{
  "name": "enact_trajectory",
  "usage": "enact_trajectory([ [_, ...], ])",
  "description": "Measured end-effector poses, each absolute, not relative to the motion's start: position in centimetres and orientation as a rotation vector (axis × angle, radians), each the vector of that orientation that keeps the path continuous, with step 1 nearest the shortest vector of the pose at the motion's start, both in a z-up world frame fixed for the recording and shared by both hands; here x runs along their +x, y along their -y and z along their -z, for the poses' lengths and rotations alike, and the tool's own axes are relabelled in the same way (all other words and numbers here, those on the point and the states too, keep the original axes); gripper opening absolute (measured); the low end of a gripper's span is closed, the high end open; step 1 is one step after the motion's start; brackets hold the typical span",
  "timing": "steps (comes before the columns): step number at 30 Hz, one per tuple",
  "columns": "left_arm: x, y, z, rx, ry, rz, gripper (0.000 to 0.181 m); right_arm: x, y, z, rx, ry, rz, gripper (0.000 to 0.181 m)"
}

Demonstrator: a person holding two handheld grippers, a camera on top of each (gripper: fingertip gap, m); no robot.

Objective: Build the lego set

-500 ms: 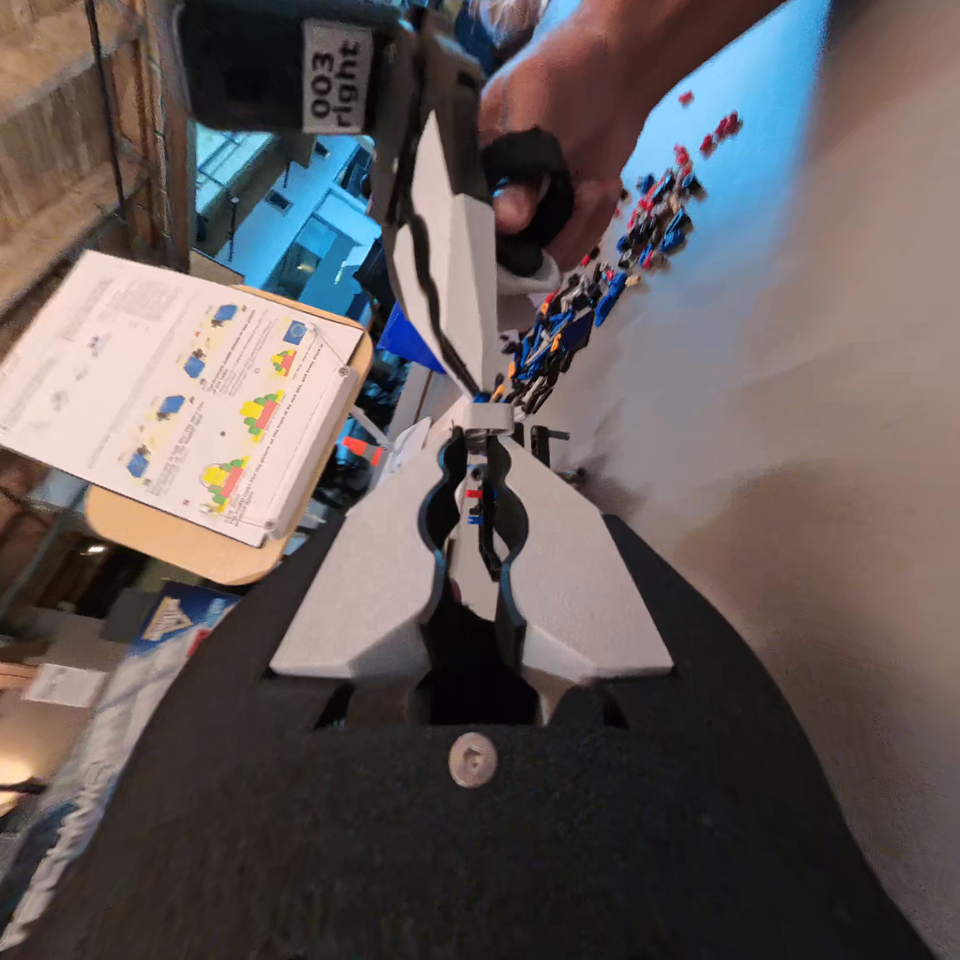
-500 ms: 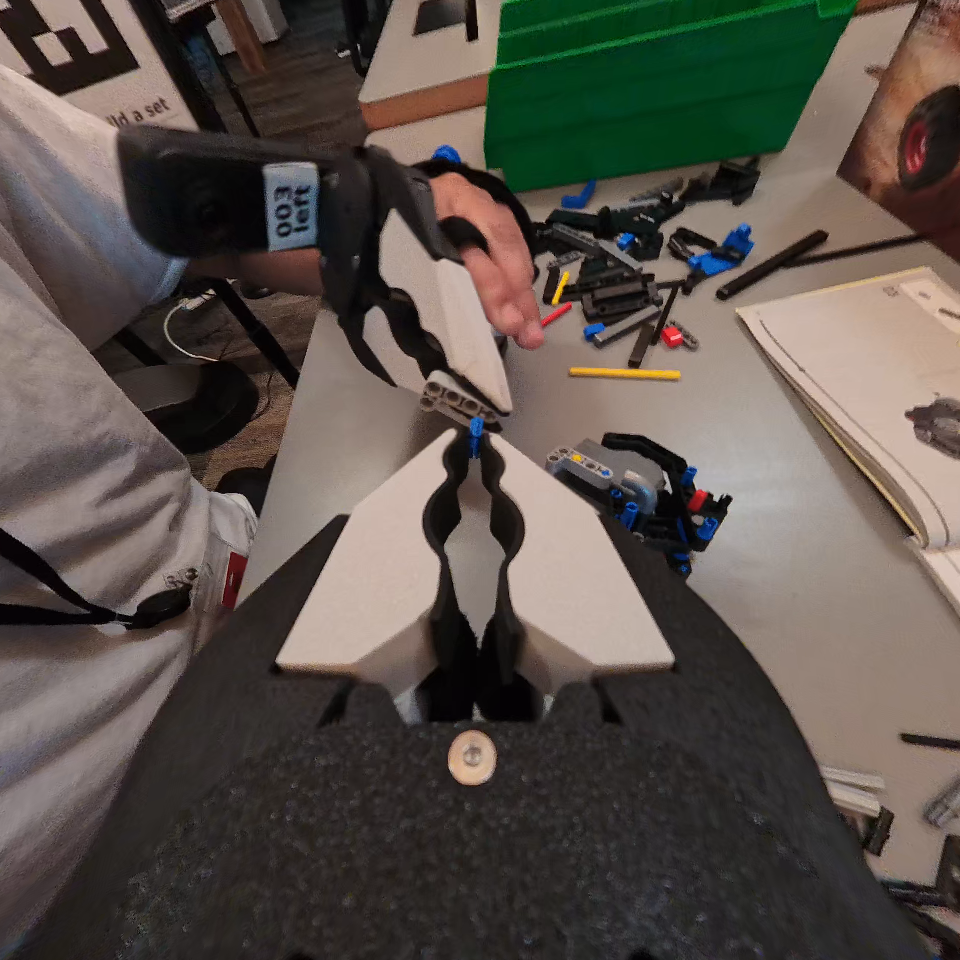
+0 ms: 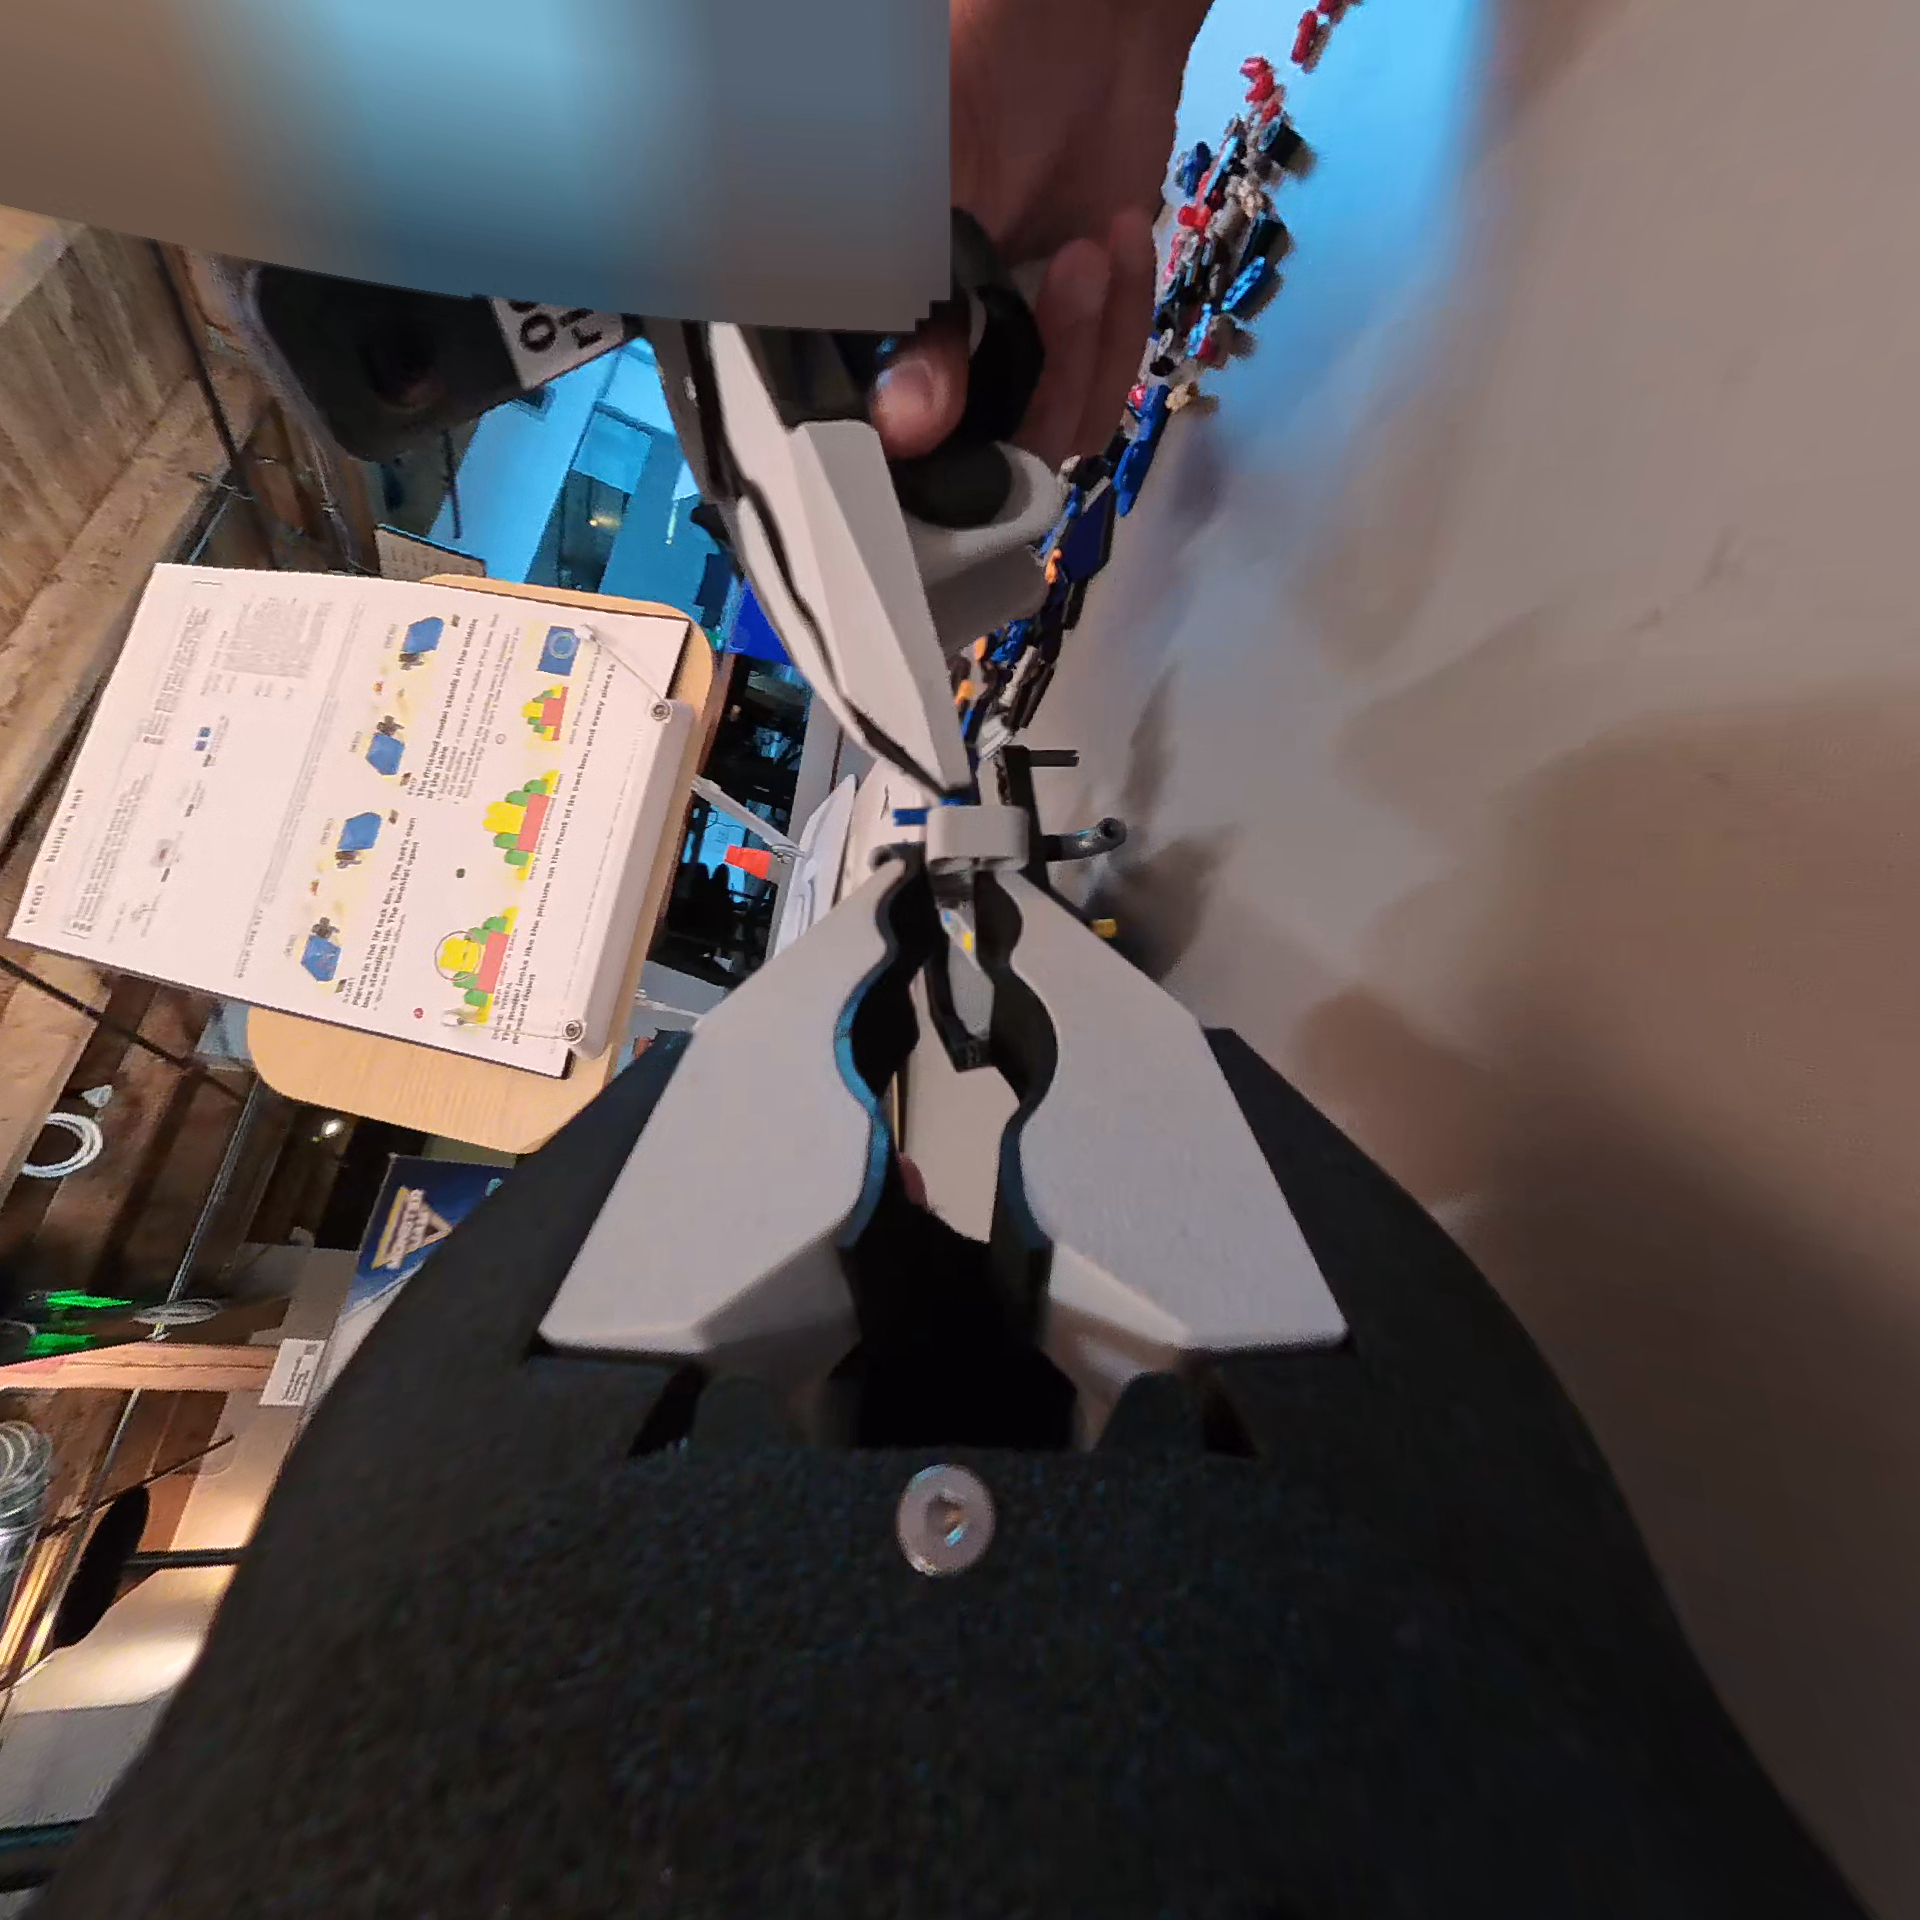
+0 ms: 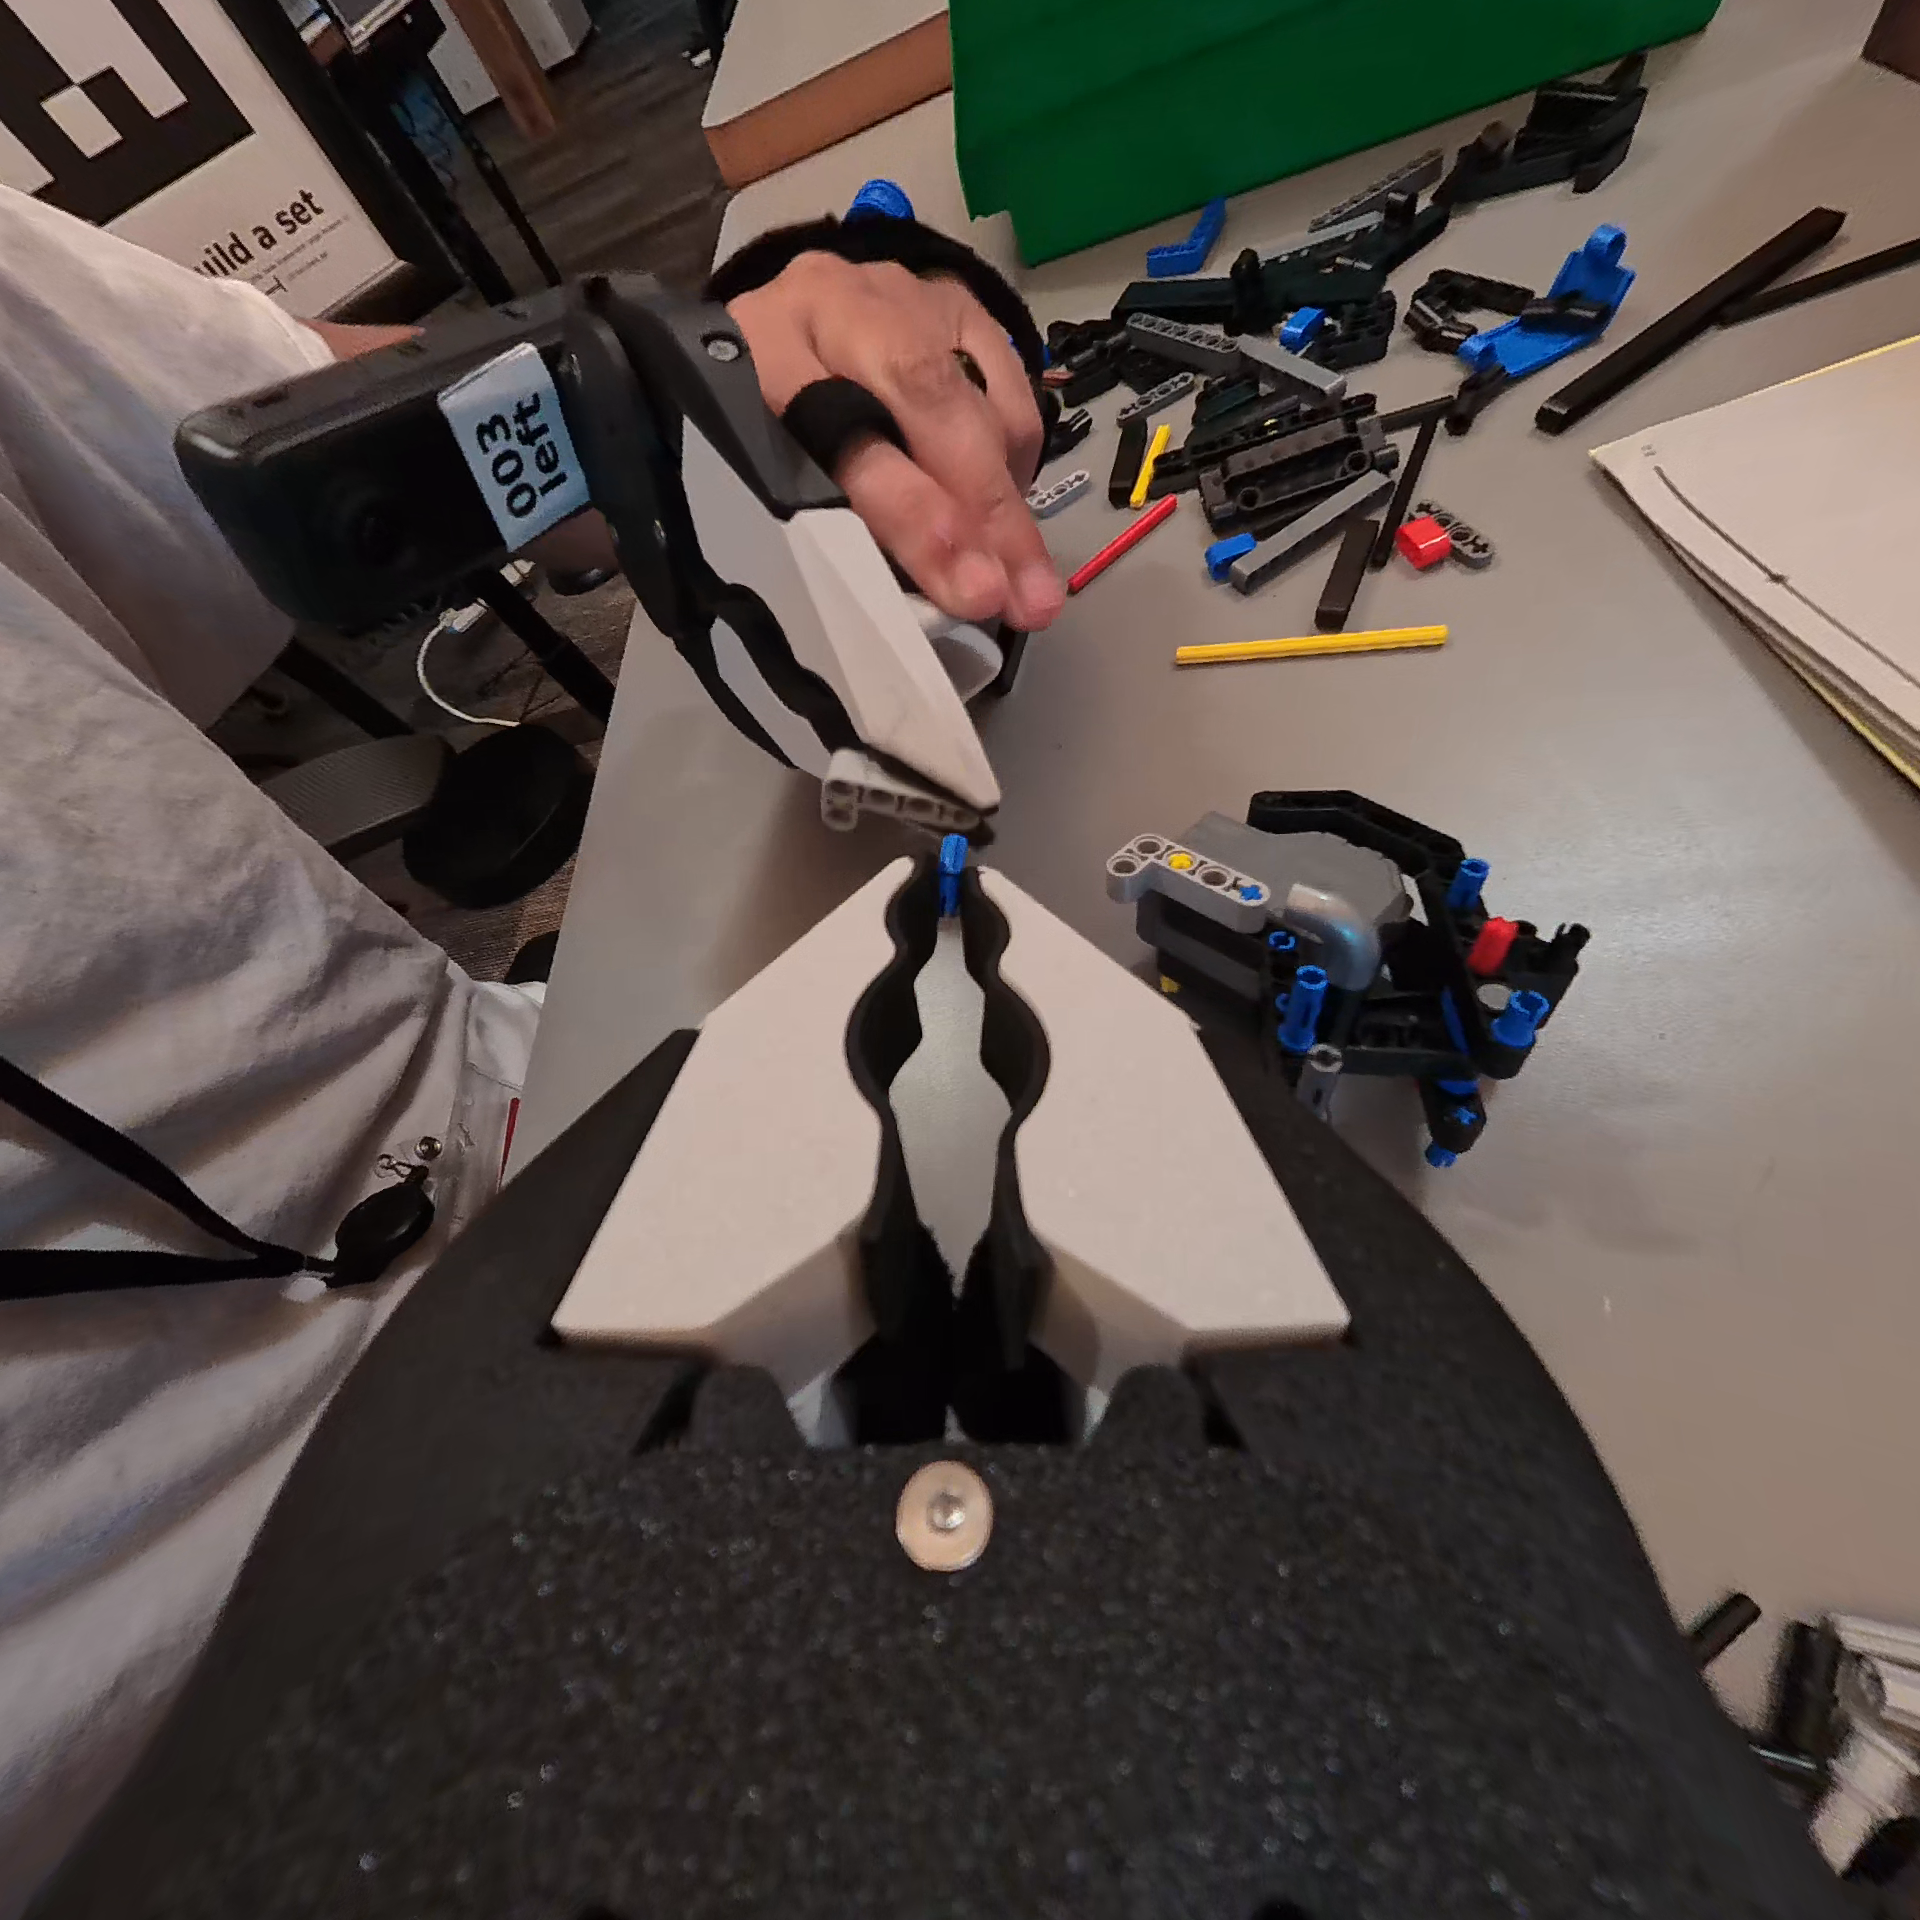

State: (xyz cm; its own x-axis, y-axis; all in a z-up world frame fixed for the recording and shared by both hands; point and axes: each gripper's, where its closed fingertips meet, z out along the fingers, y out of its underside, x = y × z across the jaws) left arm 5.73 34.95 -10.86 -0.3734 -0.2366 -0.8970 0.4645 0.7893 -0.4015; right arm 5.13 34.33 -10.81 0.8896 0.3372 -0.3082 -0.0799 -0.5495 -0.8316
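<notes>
My left gripper point(image 3: 948, 868) is shut on a light grey beam point(image 3: 975, 837) with holes, held in the air above the table. It also shows in the right wrist view point(image 4: 961, 810), with the grey beam point(image 4: 878, 802) at its tips. My right gripper point(image 4: 951, 868) is shut on a small blue pin point(image 4: 951, 860), whose tip sits just below the beam. In the left wrist view the right gripper point(image 3: 951, 792) comes down from above with the blue pin point(image 3: 930, 808) at the beam's edge. A partly built model point(image 4: 1351, 961) of grey, black and blue parts rests on the grey table point(image 4: 1558, 1299).
Loose black, grey, blue, red and yellow parts point(image 4: 1278, 436) lie at the far side by a green bin point(image 4: 1247, 104). An open instruction booklet point(image 4: 1787, 540) lies at the right. A person's white sleeve point(image 4: 208, 935) fills the left. A printed sheet on a board point(image 3: 364, 810) stands beyond. The tips of both grippers are at nearly the same place.
Both grippers have tilted and shifted slightly while staying tip to tip. The pin stays just below the beam.
</notes>
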Motion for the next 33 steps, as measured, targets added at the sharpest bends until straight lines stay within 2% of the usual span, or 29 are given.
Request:
enact_trajectory([
  [33, 4.4, -33.0, 12.2, 0.362, -1.771, 0.582, 0.005, 3.6, -33.2, 12.0, -2.184, 0.134, -0.772, 0.003],
])
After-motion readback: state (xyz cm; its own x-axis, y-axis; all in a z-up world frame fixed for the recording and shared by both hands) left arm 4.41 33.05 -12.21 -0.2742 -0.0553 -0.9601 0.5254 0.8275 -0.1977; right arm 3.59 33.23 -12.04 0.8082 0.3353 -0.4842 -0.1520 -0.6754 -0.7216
